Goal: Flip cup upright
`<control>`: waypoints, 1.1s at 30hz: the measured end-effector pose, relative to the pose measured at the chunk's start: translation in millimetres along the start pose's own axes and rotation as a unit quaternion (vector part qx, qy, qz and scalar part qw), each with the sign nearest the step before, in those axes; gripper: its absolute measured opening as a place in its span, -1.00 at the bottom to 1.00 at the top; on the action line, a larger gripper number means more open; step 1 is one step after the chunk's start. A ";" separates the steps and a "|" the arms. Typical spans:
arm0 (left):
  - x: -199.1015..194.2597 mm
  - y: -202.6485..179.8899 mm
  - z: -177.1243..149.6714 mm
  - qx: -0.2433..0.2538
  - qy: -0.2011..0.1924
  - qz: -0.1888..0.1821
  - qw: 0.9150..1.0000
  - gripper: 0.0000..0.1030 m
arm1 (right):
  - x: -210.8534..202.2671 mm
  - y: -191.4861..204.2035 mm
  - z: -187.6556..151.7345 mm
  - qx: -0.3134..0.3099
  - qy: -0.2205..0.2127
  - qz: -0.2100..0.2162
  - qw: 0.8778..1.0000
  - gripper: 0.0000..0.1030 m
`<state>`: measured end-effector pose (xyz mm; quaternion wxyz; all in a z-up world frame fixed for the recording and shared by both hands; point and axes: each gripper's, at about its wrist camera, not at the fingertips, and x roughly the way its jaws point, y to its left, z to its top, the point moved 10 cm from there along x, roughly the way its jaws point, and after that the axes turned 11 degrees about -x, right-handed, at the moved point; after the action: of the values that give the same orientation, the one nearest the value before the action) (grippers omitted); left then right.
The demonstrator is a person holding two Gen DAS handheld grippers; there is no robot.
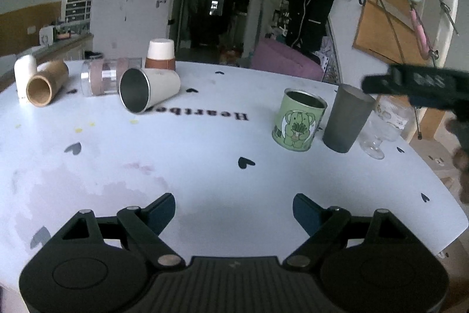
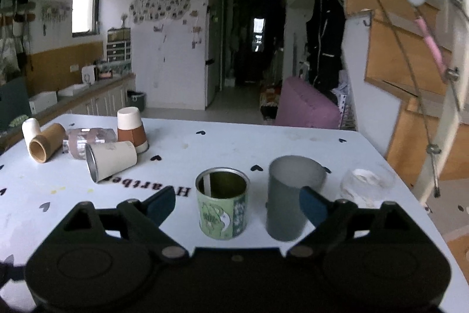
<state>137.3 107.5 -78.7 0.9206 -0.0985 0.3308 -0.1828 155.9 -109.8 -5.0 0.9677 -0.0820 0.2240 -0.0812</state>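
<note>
A cream cup with a steel inside (image 1: pixel 148 90) lies on its side on the white table (image 1: pixel 205 160), mouth toward me; it also shows in the right wrist view (image 2: pixel 110 161). A brown tube cup (image 1: pixel 47 82) and a clear pink-banded cup (image 1: pixel 107 76) lie on their sides beside it. A brown and white paper cup (image 1: pixel 160 54) stands upside down behind. My left gripper (image 1: pixel 234 210) is open and empty over the near table. My right gripper (image 2: pixel 237 203) is open and empty, just in front of the green tin (image 2: pixel 222 204) and grey cup (image 2: pixel 290 195).
The green elephant tin (image 1: pixel 299 119), grey tumbler (image 1: pixel 348 116) and a clear stemmed glass (image 1: pixel 384 125) stand upright at the right, near the table's right edge. A white bottle (image 1: pixel 25 75) stands at the far left. A pink sofa (image 2: pixel 304 107) is beyond the table.
</note>
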 end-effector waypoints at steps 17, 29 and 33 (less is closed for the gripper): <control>-21.6 -5.4 10.5 0.033 -0.041 0.019 0.998 0.97 | -71.2 -5.6 -61.3 0.034 -0.015 -0.035 0.999 0.88; -35.9 -0.1 13.8 0.050 -0.057 0.030 0.997 1.00 | -86.8 5.1 -79.8 0.020 -0.010 -0.045 0.999 1.00; -40.1 0.2 14.5 0.054 -0.062 0.031 0.996 1.00 | -86.8 4.7 -83.6 0.024 -0.008 -0.047 0.999 1.00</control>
<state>118.1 124.7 -44.8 0.9485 -0.0491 0.2656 -0.1657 42.2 -98.6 -43.5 0.9664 -0.0696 0.2099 -0.1309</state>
